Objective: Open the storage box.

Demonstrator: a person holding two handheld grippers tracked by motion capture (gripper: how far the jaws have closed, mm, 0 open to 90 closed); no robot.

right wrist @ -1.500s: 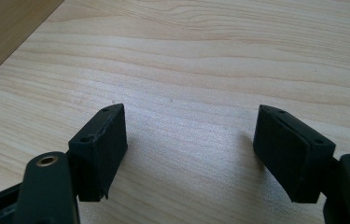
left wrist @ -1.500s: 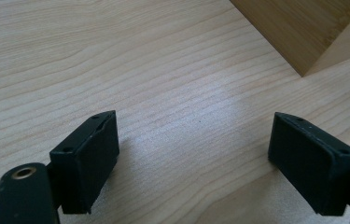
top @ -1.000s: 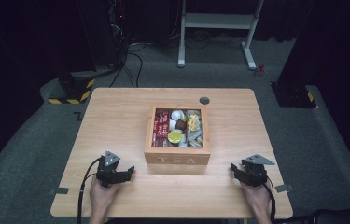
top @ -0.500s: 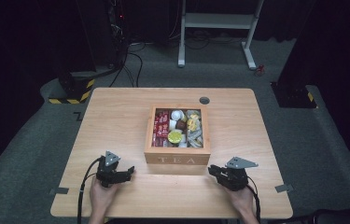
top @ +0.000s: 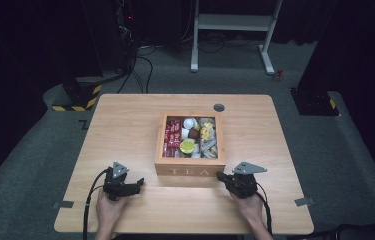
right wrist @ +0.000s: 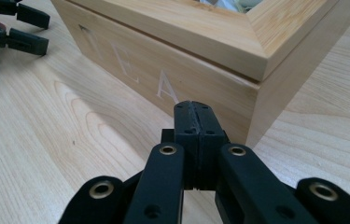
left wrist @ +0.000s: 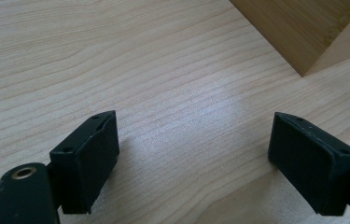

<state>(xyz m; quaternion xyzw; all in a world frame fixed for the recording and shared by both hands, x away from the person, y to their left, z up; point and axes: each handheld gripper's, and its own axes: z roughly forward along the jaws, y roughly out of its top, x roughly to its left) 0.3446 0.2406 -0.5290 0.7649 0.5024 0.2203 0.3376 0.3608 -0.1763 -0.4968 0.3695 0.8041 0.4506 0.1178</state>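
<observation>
A wooden box (top: pixel 190 168) lettered TEA stands mid-table, lidless, with tea bags and small pots (top: pixel 190 136) inside. My left gripper (top: pixel 137 184) rests on the table to the box's front left, jaws wide open with bare wood between them (left wrist: pixel 196 140); a box corner (left wrist: pixel 298 28) shows at upper right there. My right gripper (top: pixel 221 176) lies just off the box's front right corner, pointing left. Its jaws are shut together on nothing (right wrist: pixel 195 112), right in front of the lettered wall (right wrist: pixel 163 60). The left gripper (right wrist: pixel 23 28) shows far off.
A round grommet hole (top: pixel 219 107) sits behind the box. The table's front edge (top: pixel 185 231) is close under both hands. On the floor beyond stand a white metal frame (top: pixel 235 22) and a yellow-black striped base (top: pixel 82 97).
My right gripper has slid left from the table's right side to the box's front right corner. The left gripper has stayed put.
</observation>
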